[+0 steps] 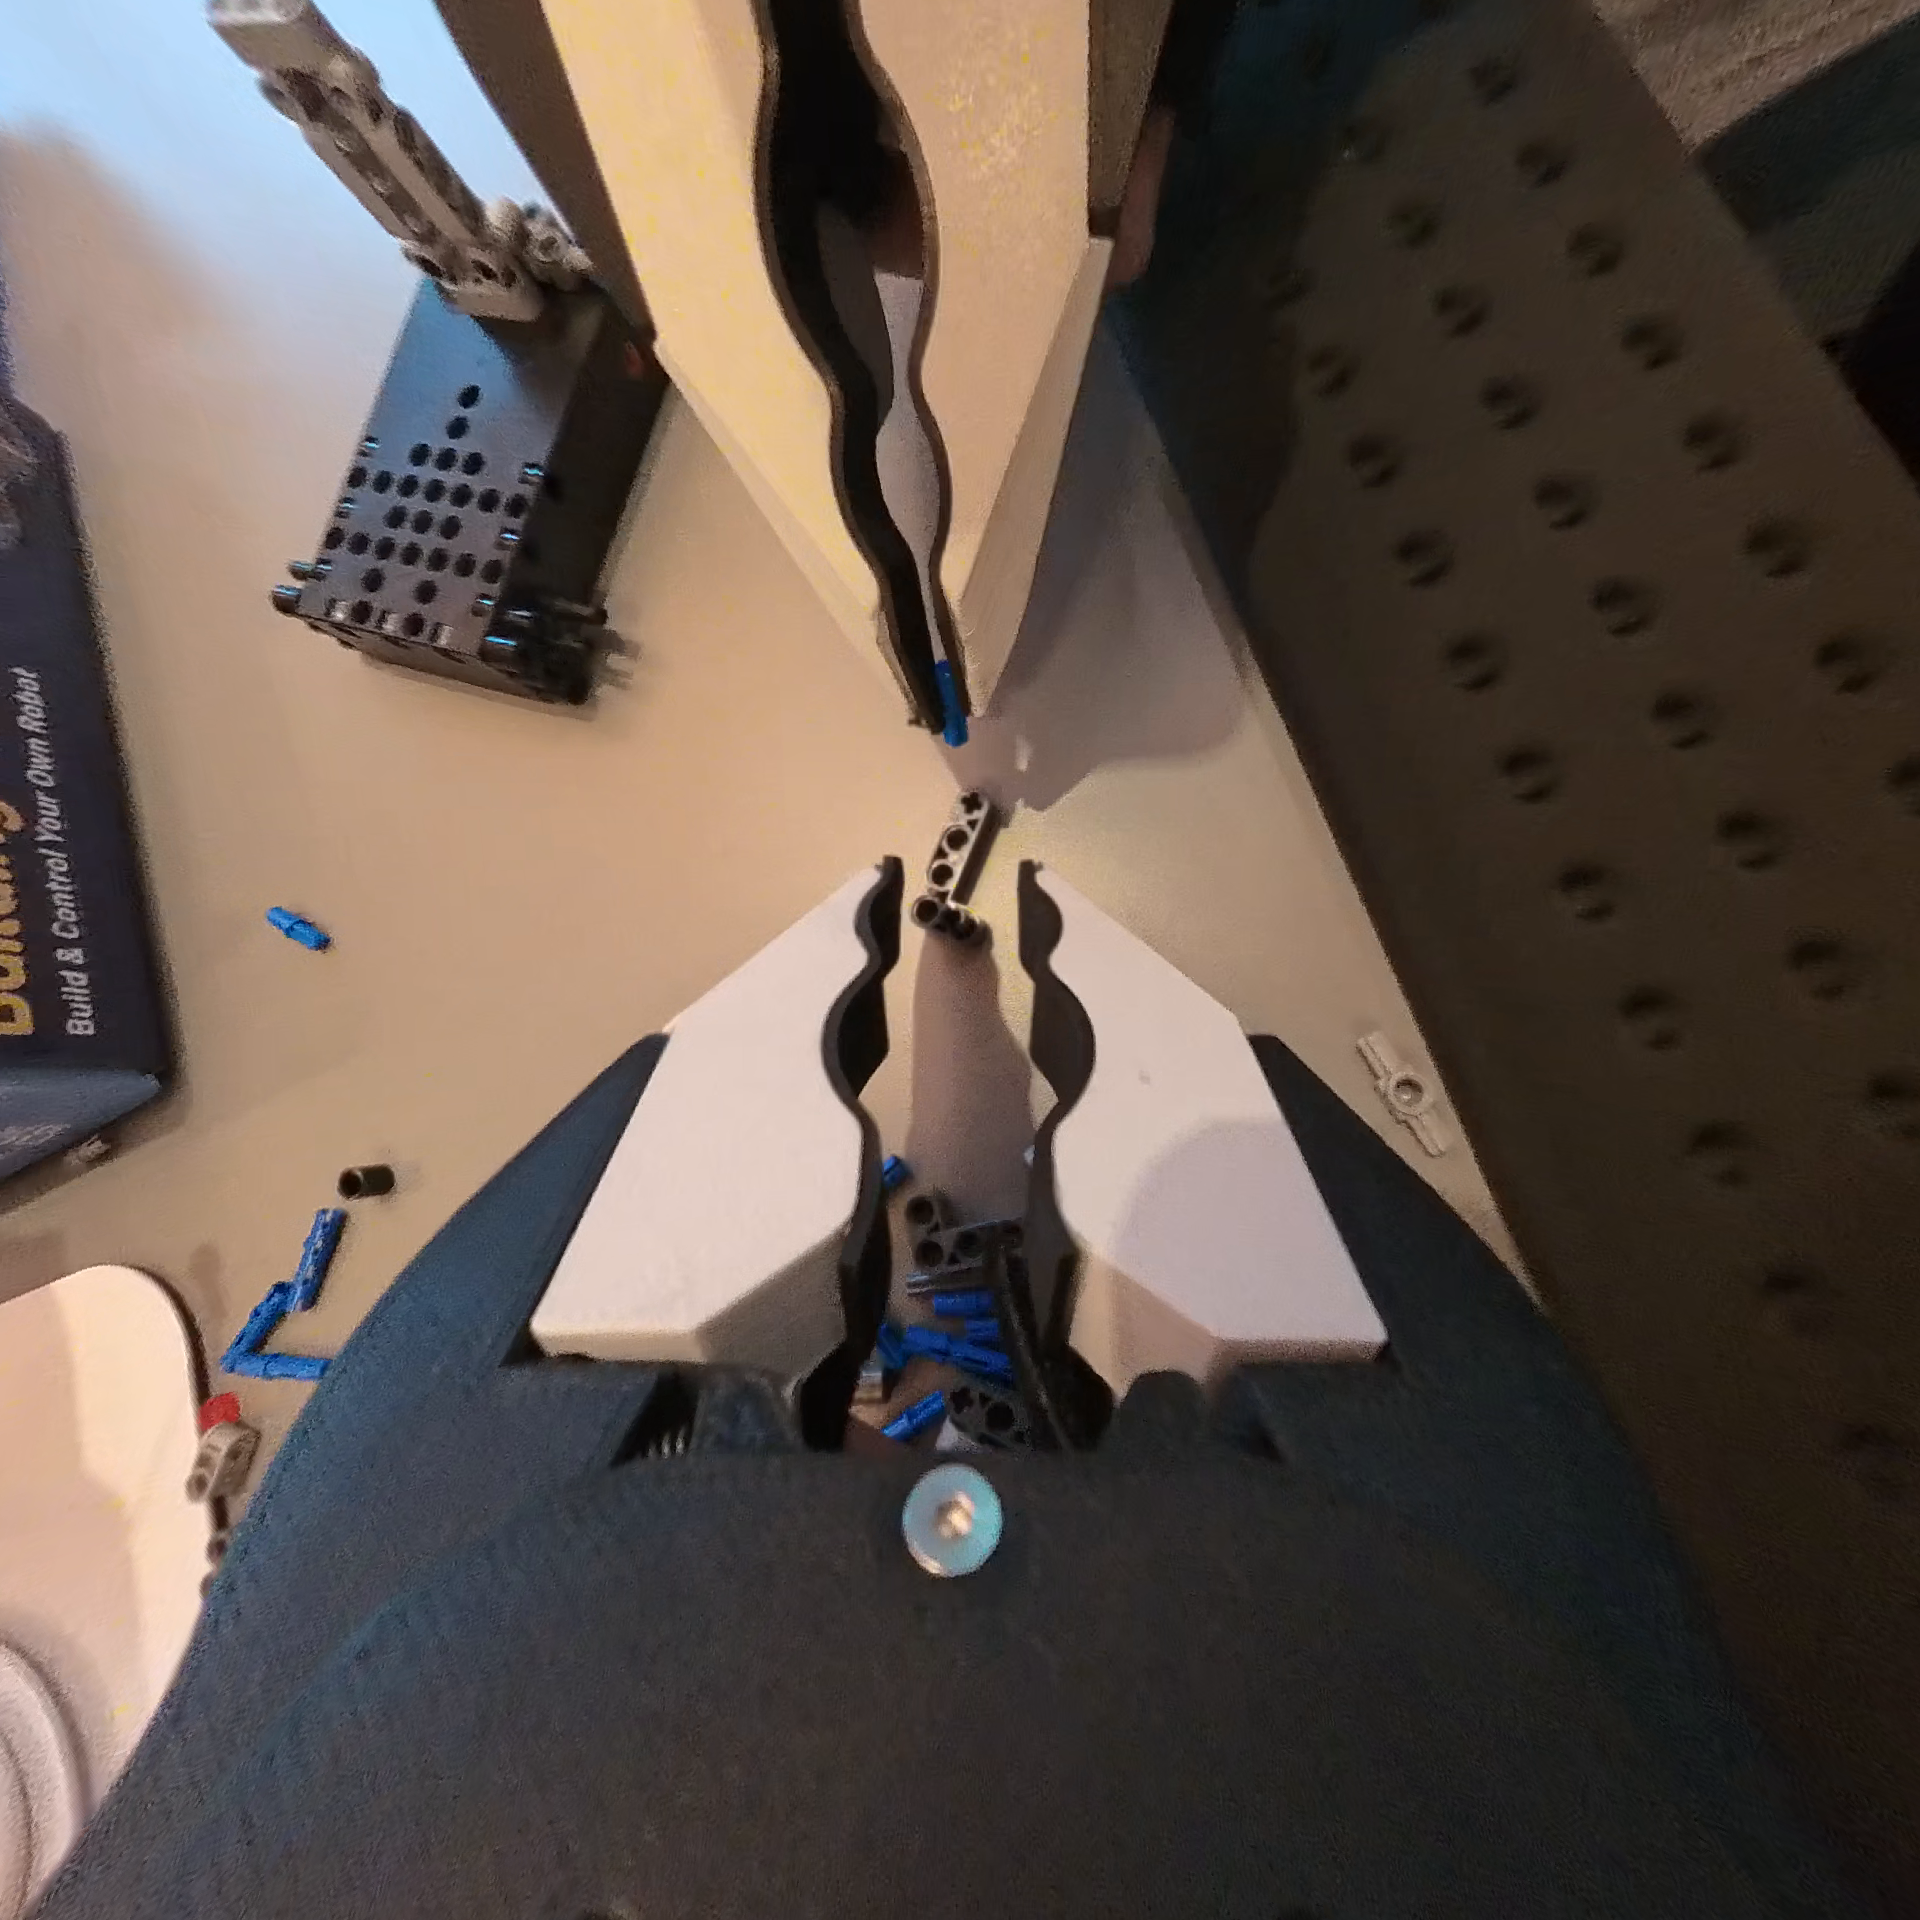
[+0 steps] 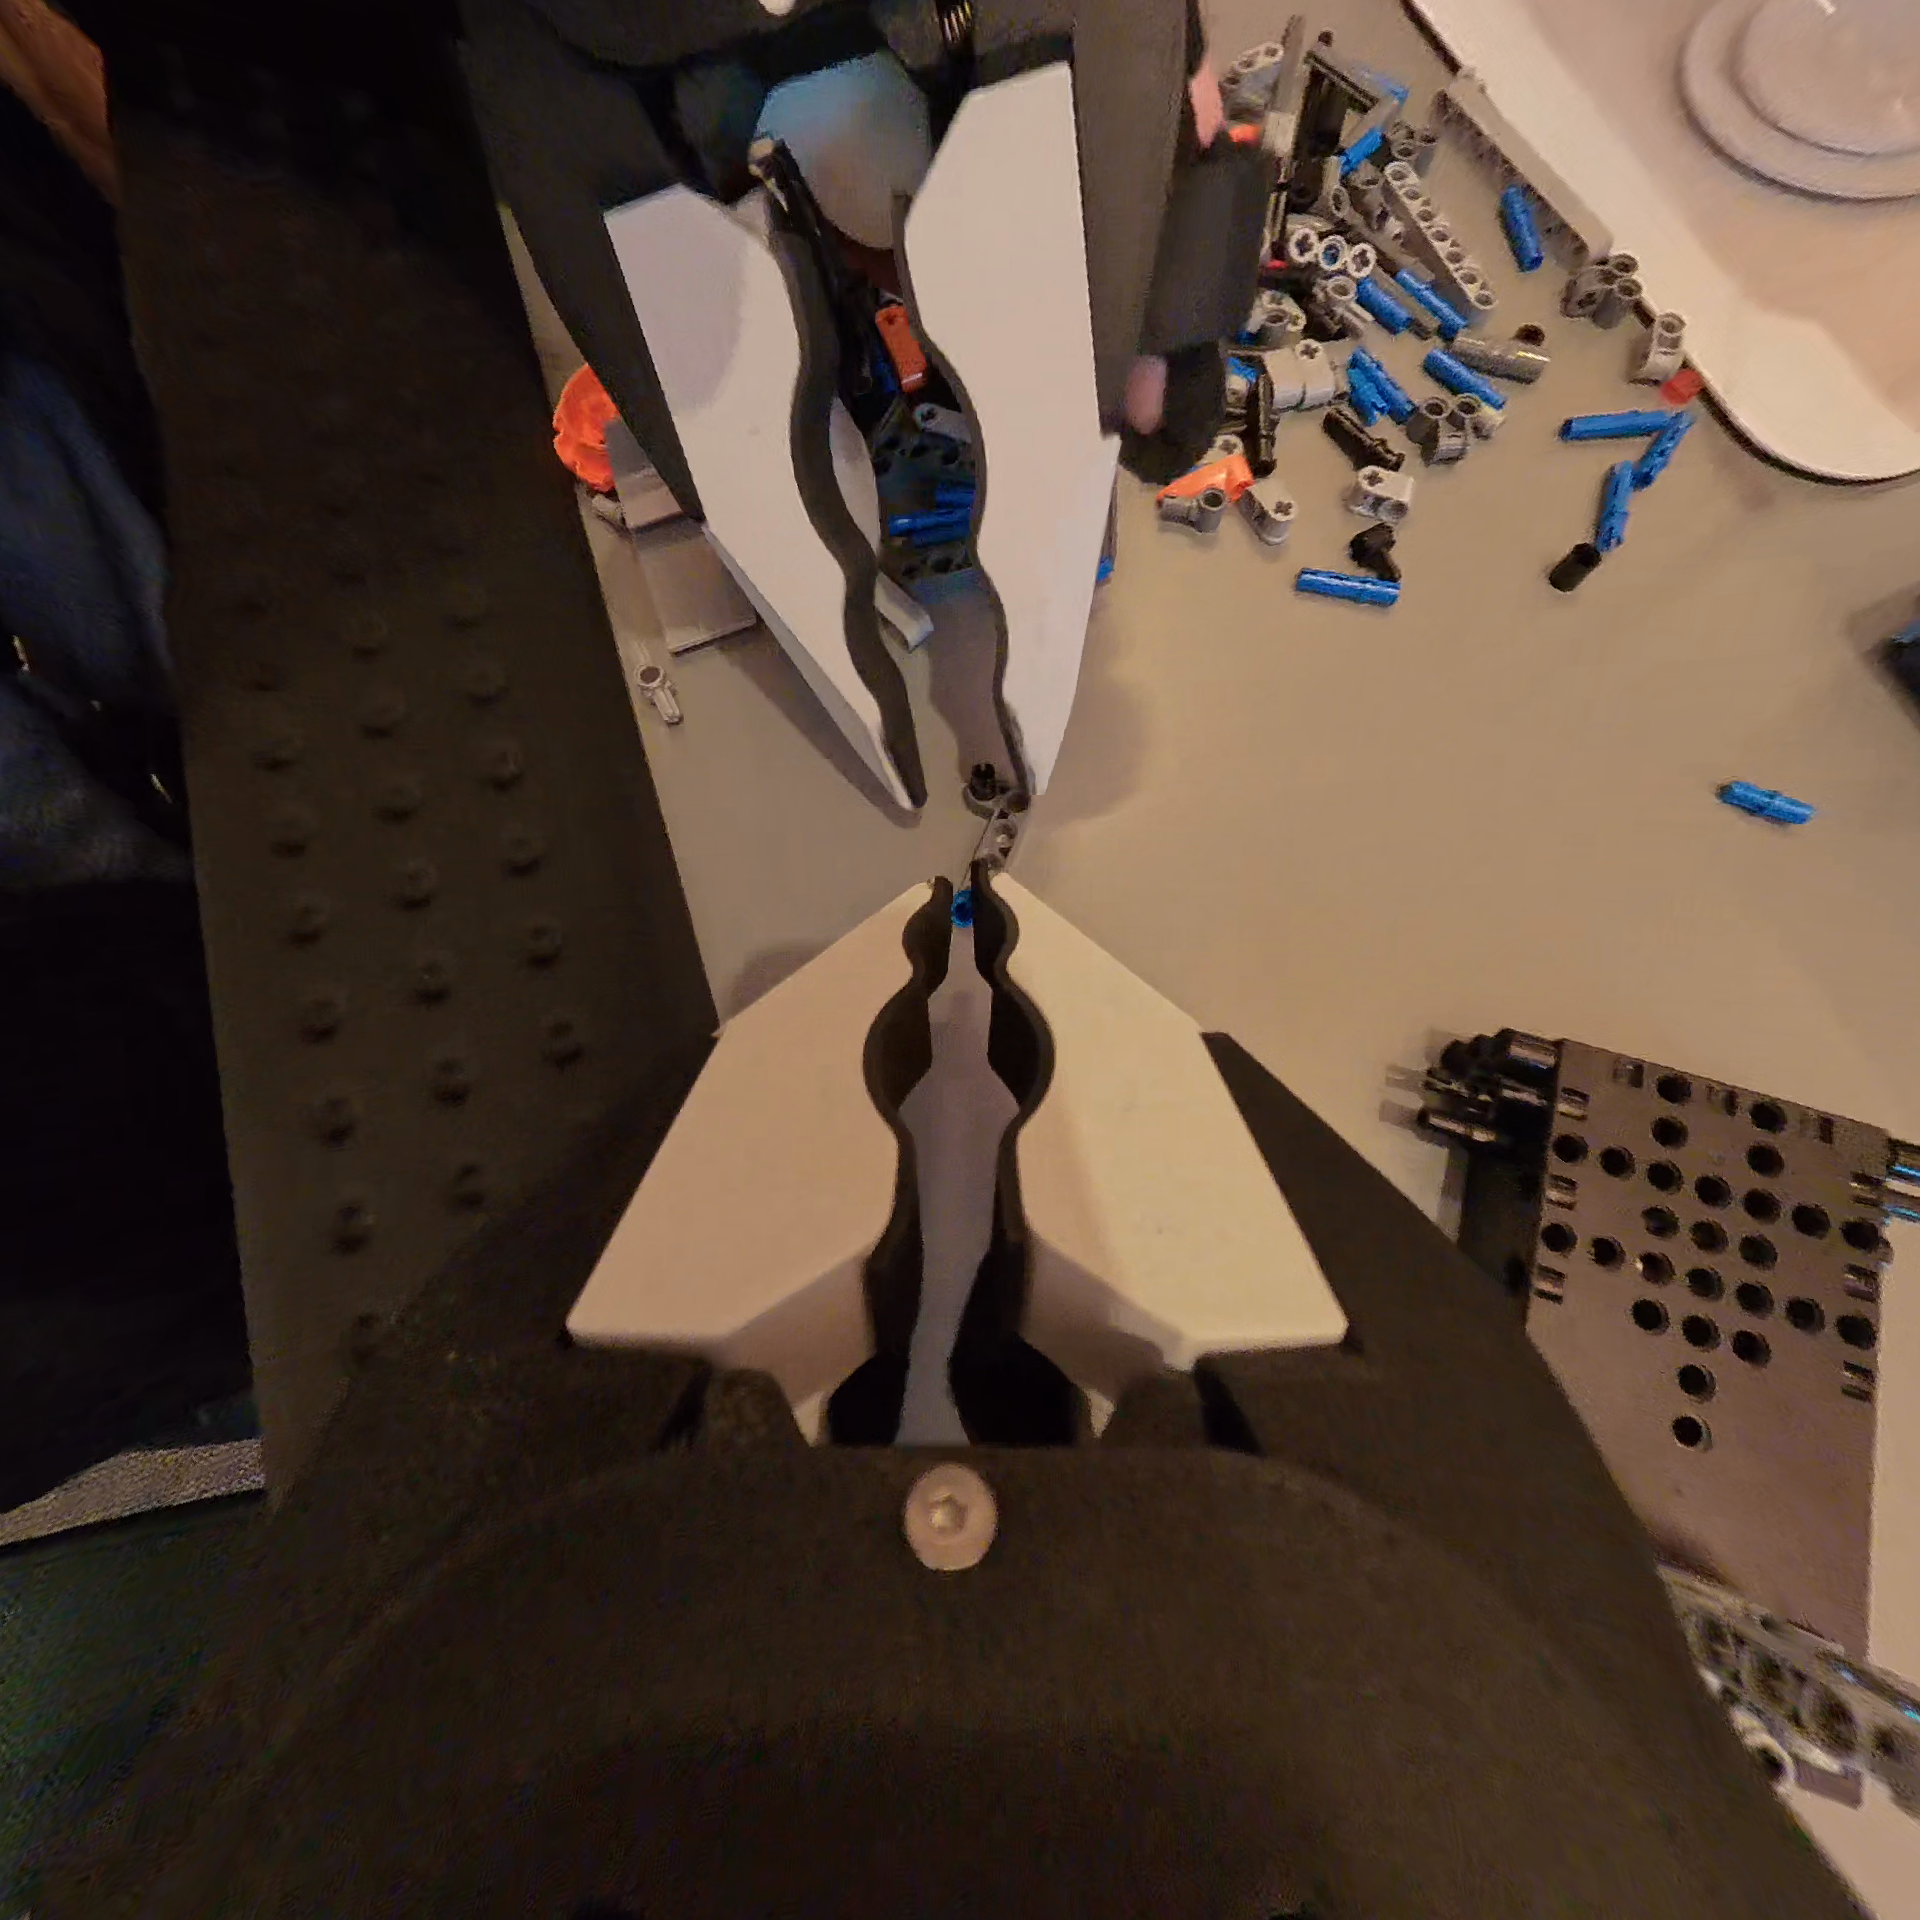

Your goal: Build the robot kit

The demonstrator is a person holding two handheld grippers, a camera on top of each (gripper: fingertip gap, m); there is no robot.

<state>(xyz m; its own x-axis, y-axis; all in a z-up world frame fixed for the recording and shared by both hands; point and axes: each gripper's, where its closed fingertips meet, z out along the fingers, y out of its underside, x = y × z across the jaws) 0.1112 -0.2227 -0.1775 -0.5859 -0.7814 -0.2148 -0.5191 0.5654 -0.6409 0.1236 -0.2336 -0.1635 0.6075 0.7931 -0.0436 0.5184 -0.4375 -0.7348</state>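
Spread left tongs (image 1: 956, 883) are seen flanking a small black beam (image 1: 958, 868) lying on the worktop (image 1: 623, 831). Just beyond that beam, a blue pin (image 2: 961, 907) is pinched by the right tongs (image 2: 964, 894). Both pieces are probably light, stiff and slippery, best gripped across their sides.

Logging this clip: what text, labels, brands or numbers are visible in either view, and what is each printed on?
Dark blue box, left edge of the left wrist view: lines of white and yellow printed lettering on its side; legible, but I don't reproduce writing.
Black perforated block: no writing visible.
Loose building pieces: no writing visible.
Right wrist view: no text shows anywhere.
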